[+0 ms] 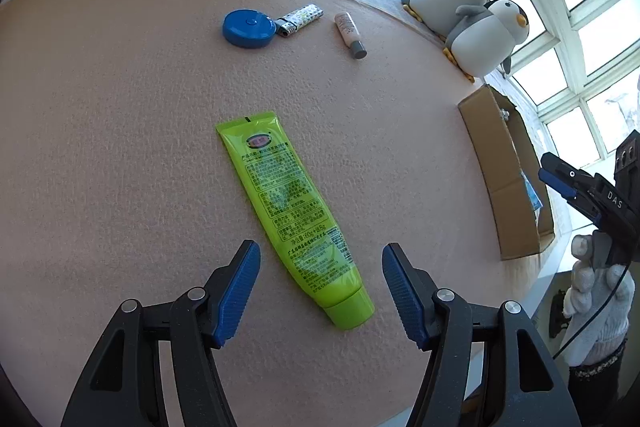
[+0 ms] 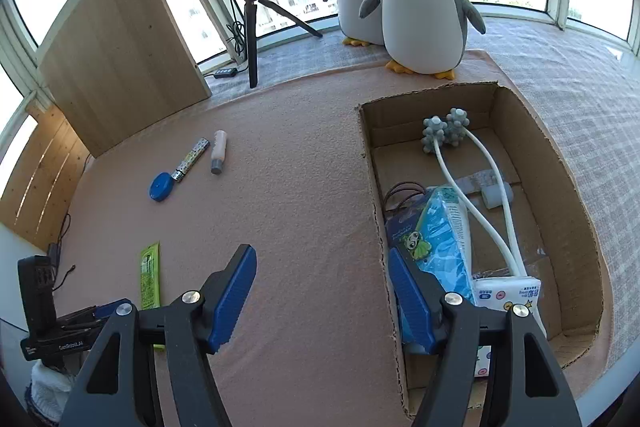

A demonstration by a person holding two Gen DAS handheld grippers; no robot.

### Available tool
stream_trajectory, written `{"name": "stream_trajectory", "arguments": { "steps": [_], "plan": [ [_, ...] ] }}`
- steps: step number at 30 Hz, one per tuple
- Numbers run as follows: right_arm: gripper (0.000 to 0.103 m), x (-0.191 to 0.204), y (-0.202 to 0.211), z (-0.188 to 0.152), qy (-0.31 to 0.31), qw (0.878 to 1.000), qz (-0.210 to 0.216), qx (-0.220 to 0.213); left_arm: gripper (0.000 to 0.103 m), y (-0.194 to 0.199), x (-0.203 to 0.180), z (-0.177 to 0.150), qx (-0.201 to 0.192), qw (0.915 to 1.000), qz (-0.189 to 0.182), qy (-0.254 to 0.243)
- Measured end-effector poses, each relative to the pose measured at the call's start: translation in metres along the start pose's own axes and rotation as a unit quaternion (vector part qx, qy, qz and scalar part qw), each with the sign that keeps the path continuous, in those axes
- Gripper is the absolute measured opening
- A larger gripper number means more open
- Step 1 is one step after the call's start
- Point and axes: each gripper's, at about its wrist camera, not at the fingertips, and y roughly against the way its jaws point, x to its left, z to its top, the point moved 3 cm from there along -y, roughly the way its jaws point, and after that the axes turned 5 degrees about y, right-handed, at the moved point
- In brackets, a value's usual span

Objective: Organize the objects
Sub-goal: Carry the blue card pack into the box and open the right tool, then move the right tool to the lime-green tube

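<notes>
We count two plush penguins (image 2: pixel 420 7), one green tube (image 1: pixel 290 215), one blue tape measure (image 1: pixel 248 28), one lighter (image 1: pixel 301 19), one small beige tube (image 1: pixel 350 35), one cardboard box (image 2: pixel 568 163).

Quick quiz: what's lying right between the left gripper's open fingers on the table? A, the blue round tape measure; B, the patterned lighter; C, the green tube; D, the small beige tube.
C: the green tube lies on the pink tabletop with its cap end between the fingers of the open left gripper, while the other three items sit far off.

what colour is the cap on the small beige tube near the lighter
Grey: the small beige tube has a grey cap, clearest in the left wrist view.
</notes>
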Motion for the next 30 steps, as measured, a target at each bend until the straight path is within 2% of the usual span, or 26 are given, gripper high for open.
{"name": "stream_trajectory", "arguments": {
  "steps": [6, 13, 19, 23, 30],
  "plan": [
    [0.065, 0.046, -0.032, -0.011, 0.005, 0.993, 0.098, 0.058, 0.067, -0.004, 0.002, -0.007, 0.008, 0.9999, -0.009, 0.005],
    [0.065, 0.1, -0.063, -0.025, 0.045, 0.981, 0.151, 0.117, 0.067, -0.011, 0.0, -0.013, 0.016, 0.9997, -0.019, 0.003],
    [0.065, 0.139, -0.086, -0.037, 0.08, 0.967, 0.179, 0.163, 0.067, -0.016, -0.001, -0.015, 0.019, 0.9994, -0.029, 0.003],
    [0.065, 0.149, -0.107, -0.039, 0.069, 0.958, 0.198, 0.198, 0.067, -0.017, 0.0, -0.014, 0.018, 0.9992, -0.034, 0.004],
    [0.065, 0.162, -0.124, -0.039, 0.075, 0.95, 0.209, 0.221, 0.066, -0.017, 0.001, -0.013, 0.02, 0.999, -0.041, 0.003]
  ]
}}
